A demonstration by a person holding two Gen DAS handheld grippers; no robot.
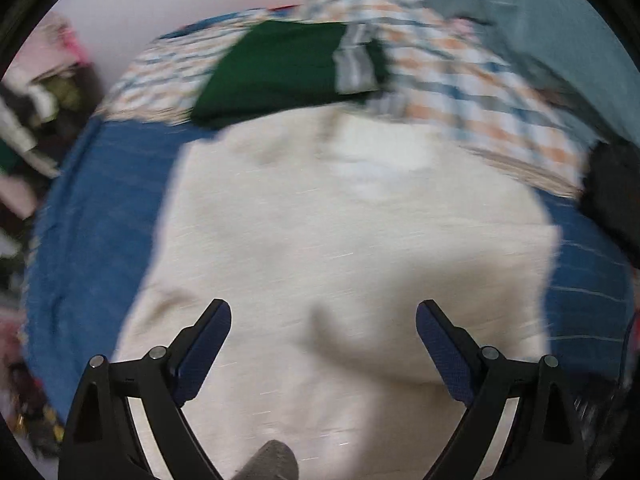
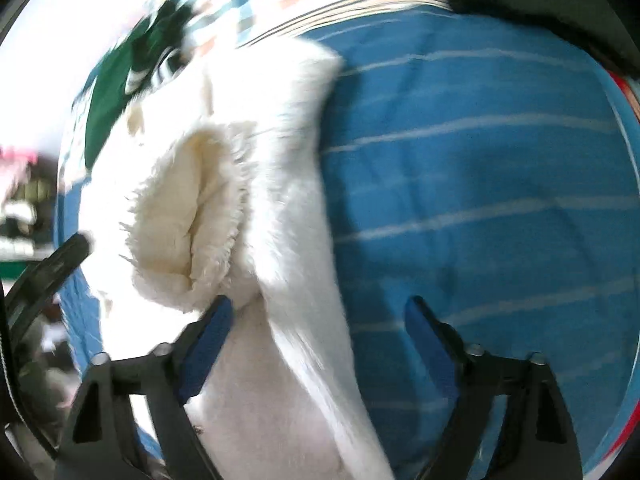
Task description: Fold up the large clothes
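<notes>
While both pictures are blurry, the big things are easy to see. A white garment (image 1: 340, 240) lies spread out on a bed with a blue sheet (image 1: 96, 220) that has thin pale stripes. The left tongs (image 1: 323, 312) hang over the white garment with their two fingers wide apart — they hold nothing. In the right wrist view the white garment (image 2: 256, 184) is bunched up, with a fuzzy rolled opening that shows its creamy inside. The right tongs (image 2: 318, 306) are wide open too, and a flap of the white cloth sits between the fingers, touching the left one, but it is not pinched. Beyond the garment, at the far side of the bed, lie a green cloth (image 1: 276, 68), a checked cloth (image 1: 460, 80) in orange, blue and white, and a grey-green cloth (image 1: 532, 12). Something black (image 1: 612, 196) sits at the right edge — too blurry to name.
</notes>
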